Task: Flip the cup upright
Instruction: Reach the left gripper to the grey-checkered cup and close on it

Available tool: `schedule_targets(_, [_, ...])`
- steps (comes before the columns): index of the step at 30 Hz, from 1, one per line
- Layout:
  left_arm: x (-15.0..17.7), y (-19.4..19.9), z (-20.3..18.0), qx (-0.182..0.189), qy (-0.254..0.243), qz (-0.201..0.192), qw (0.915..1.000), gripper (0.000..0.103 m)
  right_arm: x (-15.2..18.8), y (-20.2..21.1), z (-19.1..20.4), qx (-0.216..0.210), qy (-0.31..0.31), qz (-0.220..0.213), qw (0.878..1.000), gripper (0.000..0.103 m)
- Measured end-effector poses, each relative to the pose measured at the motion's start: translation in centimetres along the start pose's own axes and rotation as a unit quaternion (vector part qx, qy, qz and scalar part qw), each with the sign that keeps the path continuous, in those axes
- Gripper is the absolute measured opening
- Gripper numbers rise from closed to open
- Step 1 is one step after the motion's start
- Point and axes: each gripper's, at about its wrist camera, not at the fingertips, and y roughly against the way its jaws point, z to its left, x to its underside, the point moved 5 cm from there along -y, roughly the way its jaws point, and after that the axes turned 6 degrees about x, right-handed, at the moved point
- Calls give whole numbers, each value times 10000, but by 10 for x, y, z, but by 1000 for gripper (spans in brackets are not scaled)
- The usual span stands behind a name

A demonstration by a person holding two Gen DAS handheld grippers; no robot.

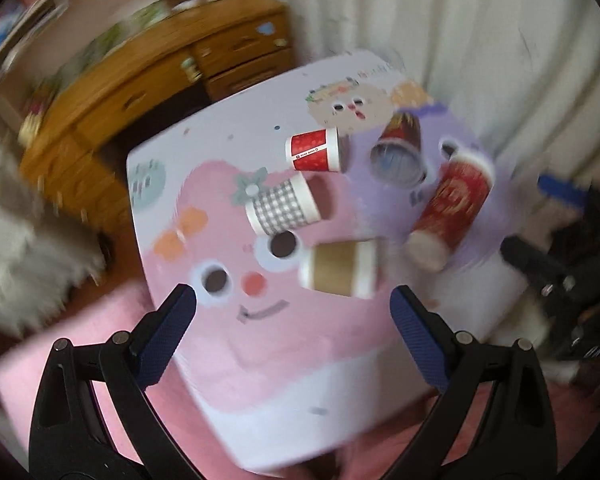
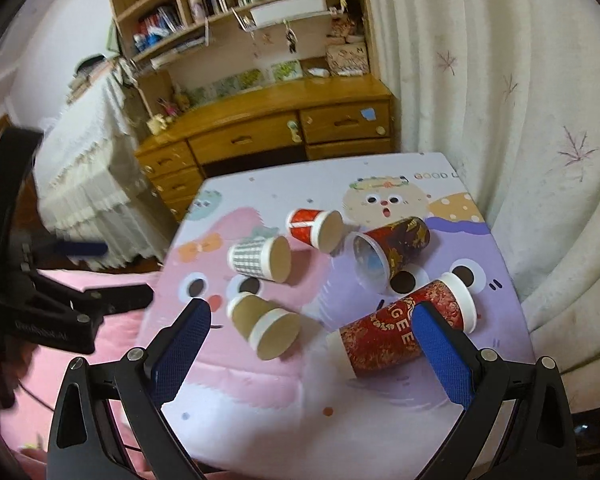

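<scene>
Several paper cups lie on their sides on a cartoon-print table [image 2: 260, 400]: a brown cup [image 2: 265, 327] [image 1: 342, 268], a grey checked cup [image 2: 260, 258] [image 1: 282, 204], a small red cup [image 2: 314, 227] [image 1: 314, 155], a dark red cup with a clear lid [image 2: 388, 254] [image 1: 398, 152] and a tall red cup [image 2: 404, 326] [image 1: 452, 212]. My right gripper [image 2: 314, 318] is open and empty, just short of the brown and tall red cups. My left gripper [image 1: 294, 300] is open and empty, near the brown cup; it also shows at the left of the right wrist view [image 2: 112, 272].
A wooden desk with drawers [image 2: 284, 128] and bookshelves stands behind the table. A white curtain [image 2: 520, 100] hangs to the right. A white lace cloth [image 2: 84, 168] drapes at the left. Pink bedding [image 2: 60, 360] lies below the table's near edge.
</scene>
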Motion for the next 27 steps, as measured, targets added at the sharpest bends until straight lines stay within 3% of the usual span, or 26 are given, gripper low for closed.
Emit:
schedule_targets(4, [-19,-39,10,-138,-1208,234,9923,97,0,-40,18,316,32,239,9992,102])
schedule_targets(11, [-42,-123,18,60,-2415,669,9681,97,9,-89,31,715,45,668,9952,102])
schedule_targets(18, [-51,-191,17,186,-3160,1005,9433,97,23,-117,27,900,-175,1101,9897,102])
schedule_targets(27, [-53,-246,13,374,-3616,1387,9212,91,39,-131,14,1020,-378,1440,9836,102])
